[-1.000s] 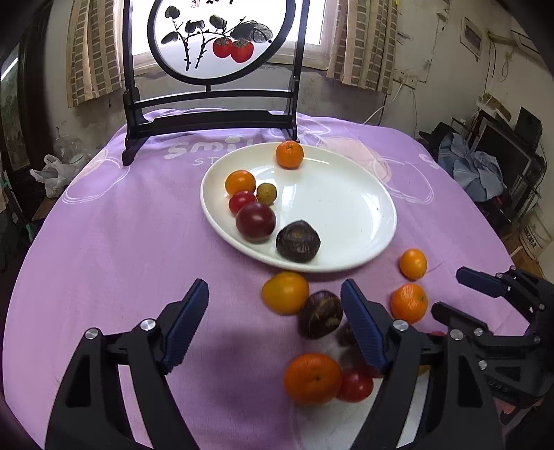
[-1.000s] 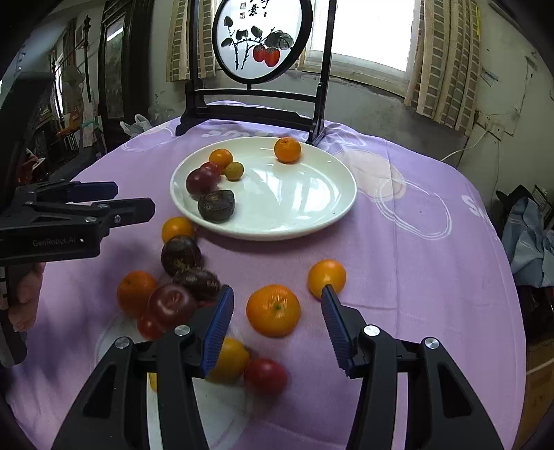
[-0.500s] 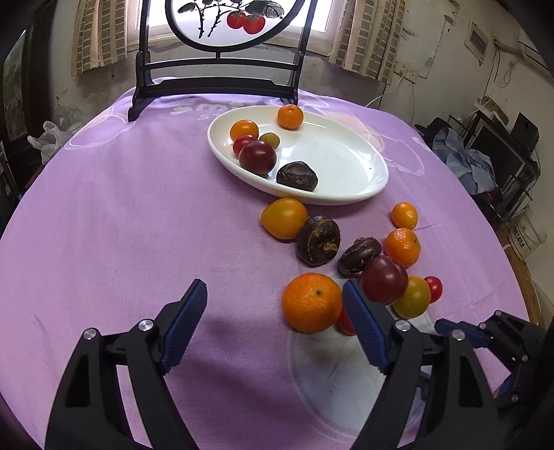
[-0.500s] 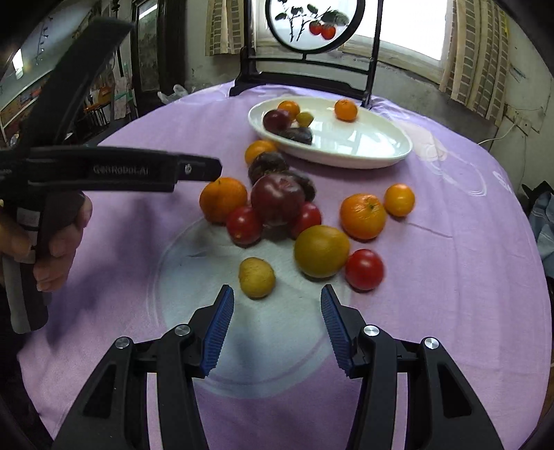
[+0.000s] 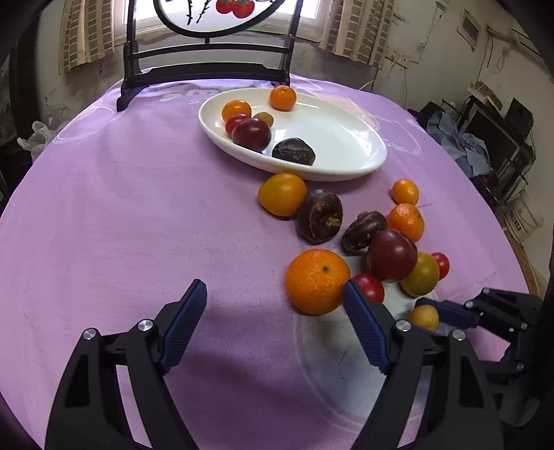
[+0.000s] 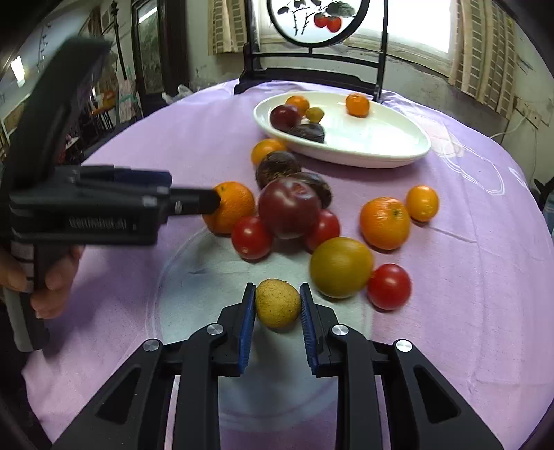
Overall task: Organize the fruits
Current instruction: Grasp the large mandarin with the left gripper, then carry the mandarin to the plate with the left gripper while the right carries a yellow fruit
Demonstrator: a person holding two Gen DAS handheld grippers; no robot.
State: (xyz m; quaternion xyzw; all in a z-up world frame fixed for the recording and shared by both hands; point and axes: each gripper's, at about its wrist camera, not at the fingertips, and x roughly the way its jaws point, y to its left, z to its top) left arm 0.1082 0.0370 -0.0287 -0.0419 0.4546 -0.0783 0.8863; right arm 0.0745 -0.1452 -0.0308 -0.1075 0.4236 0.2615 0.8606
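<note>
A small yellow fruit [image 6: 277,308] is being gripped on the purple cloth [image 6: 467,294] by the right gripper [image 6: 277,313]. The left gripper [image 5: 273,323] (jaws spread, nothing between) is being held beside a large orange [image 5: 316,280]. Farther off, fruits are being held by the white plate [image 5: 346,162].

A round table draped in purple cloth [image 5: 121,214] fills a cluttered, daylit room.

At the table's far edge stands a dark wooden stand [image 5: 207,69] holding a round painted screen [image 6: 316,19] showing red fruit on a branch. Behind it, a bright window [image 6: 415,27] is flanked by checked curtains [image 5: 349,31], daylight washing over stained, pale walls [image 5: 426,52]. Loose cables [image 5: 391,69] trail along the wall. To one side, dark shelving [image 5: 502,138] and crumpled blue cloth [image 5: 464,149] crowd a corner; on the other, a tall dark cabinet [image 6: 152,52] and a white plastic bag [image 5: 34,138] sit in shadow.
</note>
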